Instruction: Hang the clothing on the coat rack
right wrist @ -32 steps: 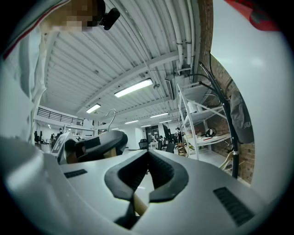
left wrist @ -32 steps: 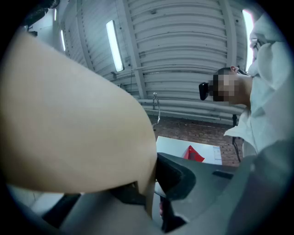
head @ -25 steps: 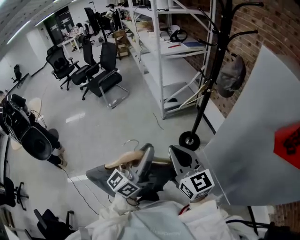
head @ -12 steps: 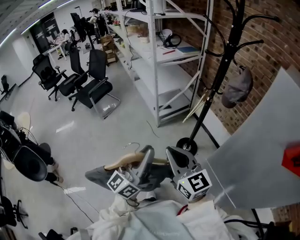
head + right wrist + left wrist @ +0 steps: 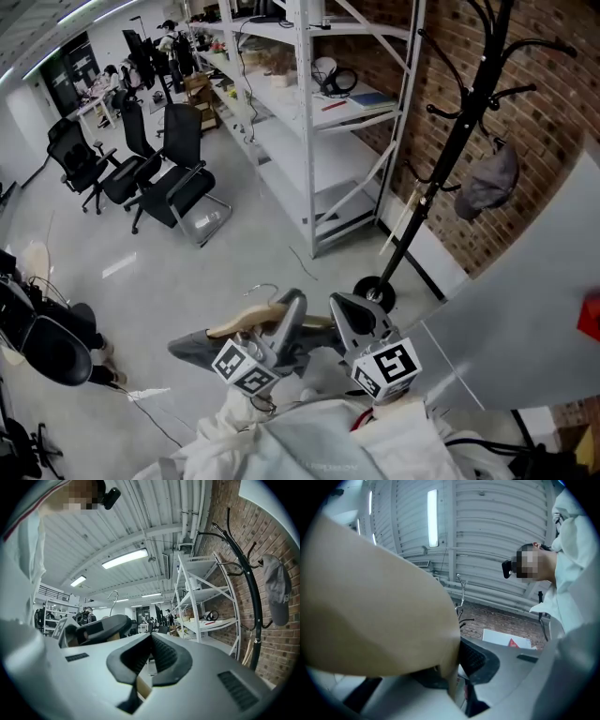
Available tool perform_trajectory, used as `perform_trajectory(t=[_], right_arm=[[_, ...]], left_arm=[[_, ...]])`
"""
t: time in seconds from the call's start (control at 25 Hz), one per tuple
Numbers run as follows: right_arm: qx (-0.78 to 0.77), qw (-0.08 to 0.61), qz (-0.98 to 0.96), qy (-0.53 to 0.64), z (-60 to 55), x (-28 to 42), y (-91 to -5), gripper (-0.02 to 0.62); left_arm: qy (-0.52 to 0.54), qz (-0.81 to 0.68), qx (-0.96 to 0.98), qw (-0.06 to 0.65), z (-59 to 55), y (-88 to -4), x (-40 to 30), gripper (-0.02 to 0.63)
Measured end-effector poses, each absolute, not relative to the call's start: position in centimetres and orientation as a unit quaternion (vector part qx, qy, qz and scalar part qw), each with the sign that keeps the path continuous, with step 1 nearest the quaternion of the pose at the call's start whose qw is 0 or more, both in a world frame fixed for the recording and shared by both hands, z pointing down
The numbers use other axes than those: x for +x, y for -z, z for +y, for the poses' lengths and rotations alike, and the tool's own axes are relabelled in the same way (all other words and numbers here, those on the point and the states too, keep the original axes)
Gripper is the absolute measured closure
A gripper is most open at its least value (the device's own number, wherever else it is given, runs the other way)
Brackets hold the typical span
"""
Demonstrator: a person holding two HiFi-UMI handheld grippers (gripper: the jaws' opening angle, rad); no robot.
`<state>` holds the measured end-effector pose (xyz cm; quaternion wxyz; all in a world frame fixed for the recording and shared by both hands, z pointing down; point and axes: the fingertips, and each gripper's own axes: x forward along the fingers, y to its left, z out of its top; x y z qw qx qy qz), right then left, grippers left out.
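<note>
Pale wood, smooth and gently bowed: one hanger (image 5: pixel 246 322), topped by a thin wire hook (image 5: pixel 269 287) bent into an open curl.

Dark grey cloth, soft and creased: one garment (image 5: pixel 197 349), draped over the hanger and sagging below its left end.

Grey moulded plastic with black ribbed pads: left gripper (image 5: pixel 289 317). Its jaws are closed tight on the broad wooden shoulder of the hanger, near the hook. In the left gripper view the wood fills most of the frame.

Same build: right gripper (image 5: pixel 345 317). Its jaws are drawn nearly together, with a slim piece of the hanger's other arm pinched low between the pads. The two grippers sit side by side, and the hanger runs roughly level between them.

Black metal, slender: one coat rack (image 5: pixel 450 159), a leaning-looking pole with upturned curved prongs and a round foot (image 5: pixel 375 292). It stands against a red brick wall (image 5: pixel 548 84). A limp grey cap (image 5: pixel 489 183) hangs on one prong.

The hanger and garment are held off the rack, below and left of its foot in the head view. The hook touches no prong.

White steel shelving (image 5: pixel 314 112) stands left of the rack. Black office chairs (image 5: pixel 173 173) sit on the glossy pale floor (image 5: pixel 234 253).
</note>
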<state>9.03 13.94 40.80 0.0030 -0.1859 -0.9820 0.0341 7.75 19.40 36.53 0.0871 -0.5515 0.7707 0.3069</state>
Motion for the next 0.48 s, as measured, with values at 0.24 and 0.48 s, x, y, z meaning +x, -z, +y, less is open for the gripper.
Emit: perform_trajectory(t=[0.24, 0.48], right_arm=[[-0.171, 0.013, -0.985, -0.029, 13.6, 7.3, -41.3, 0.574], [-0.16, 0.014, -0.987, -0.028, 12.6, 5.0, -41.2, 0.574]], left_arm=[[-0.303, 0.77, -0.555, 0.083, 19.3, -37.1, 5.3, 0.56], [-0.31, 0.759, -0.568, 0.075, 18.2, -37.1, 3.5, 0.56]])
